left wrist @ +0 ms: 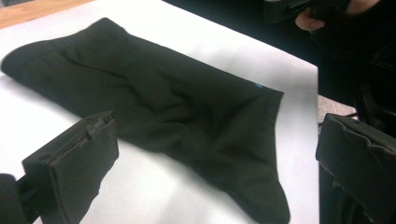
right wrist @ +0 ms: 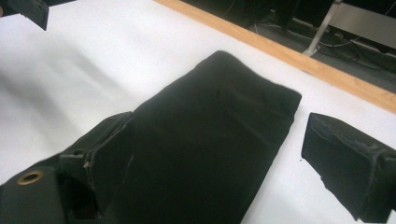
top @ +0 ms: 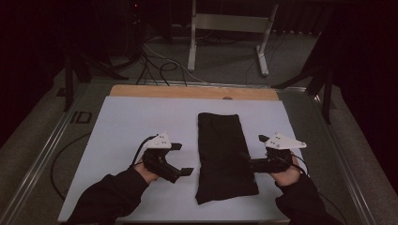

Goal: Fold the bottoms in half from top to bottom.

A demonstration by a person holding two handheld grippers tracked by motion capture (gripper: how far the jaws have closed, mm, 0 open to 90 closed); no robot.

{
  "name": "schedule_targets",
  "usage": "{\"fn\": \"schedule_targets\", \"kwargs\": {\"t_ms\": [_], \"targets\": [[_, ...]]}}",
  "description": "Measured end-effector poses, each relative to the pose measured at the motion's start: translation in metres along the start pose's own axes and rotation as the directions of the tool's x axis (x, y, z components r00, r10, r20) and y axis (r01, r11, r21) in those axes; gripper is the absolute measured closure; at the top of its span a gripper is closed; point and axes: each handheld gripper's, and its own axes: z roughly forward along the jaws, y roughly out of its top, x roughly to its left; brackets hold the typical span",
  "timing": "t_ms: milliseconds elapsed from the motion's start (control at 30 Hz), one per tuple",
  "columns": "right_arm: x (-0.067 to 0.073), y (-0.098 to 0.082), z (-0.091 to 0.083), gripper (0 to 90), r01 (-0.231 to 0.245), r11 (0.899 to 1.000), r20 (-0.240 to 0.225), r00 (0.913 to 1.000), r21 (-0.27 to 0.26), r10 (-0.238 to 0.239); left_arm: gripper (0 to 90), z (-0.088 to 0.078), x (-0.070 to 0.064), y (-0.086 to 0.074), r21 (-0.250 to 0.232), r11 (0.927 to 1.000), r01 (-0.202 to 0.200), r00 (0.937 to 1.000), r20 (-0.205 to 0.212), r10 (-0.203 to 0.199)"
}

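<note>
A folded black cloth is lying lengthwise at the middle of the white desk. The left claw is hovering at its 9 o'clock, jaws spread wide and holding nothing. The right claw is sitting at its 3 o'clock edge, jaws wide, the cloth lying between them.

cloth between grippers (apparently flat), on table
</note>
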Motion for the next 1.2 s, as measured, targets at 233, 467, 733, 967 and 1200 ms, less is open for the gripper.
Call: {"fn": "schedule_targets", "kwargs": {"t_ms": [233, 467, 733, 967, 1200], "targets": [[-0.006, 0.013, 0.010, 9.5, 0.019, 1.000, 0.004, 0.9998, -0.006, -0.019, 0.0, 0.003, 0.013, 0.009, 0.004, 0.9993, 0.038, 0.9986, -0.039, -0.037], [-0.022, 0.025, 0.024, 9.4, 0.005, 1.000, 0.024, 0.9997, 0.002, -0.006, 0.0, 0.008, 0.025, 0.020, 0.000, 0.9984, 0.057, 0.9957, -0.074, -0.057], [-0.038, 0.036, 0.042, 10.5, -0.012, 1.000, 0.035, 0.9993, 0.010, 0.012, 0.0, 0.021, 0.038, 0.033, 0.012, 0.9967, 0.080, 0.9894, -0.122, -0.078], [-0.051, 0.045, 0.058, 10.4, -0.018, 1.000, 0.058, 0.9982, 0.014, 0.017, 0.0, 0.032, 0.052, 0.041, 0.013, 0.9966, 0.082, 0.9853, -0.151, -0.079], [-0.060, 0.044, 0.078, 10.2, -0.050, 0.998, 0.069, 0.9965, 0.037, 0.048, 0.0, 0.047, 0.068, 0.041, -0.001, 0.9960, 0.089, 0.9808, -0.174, -0.088]]}}
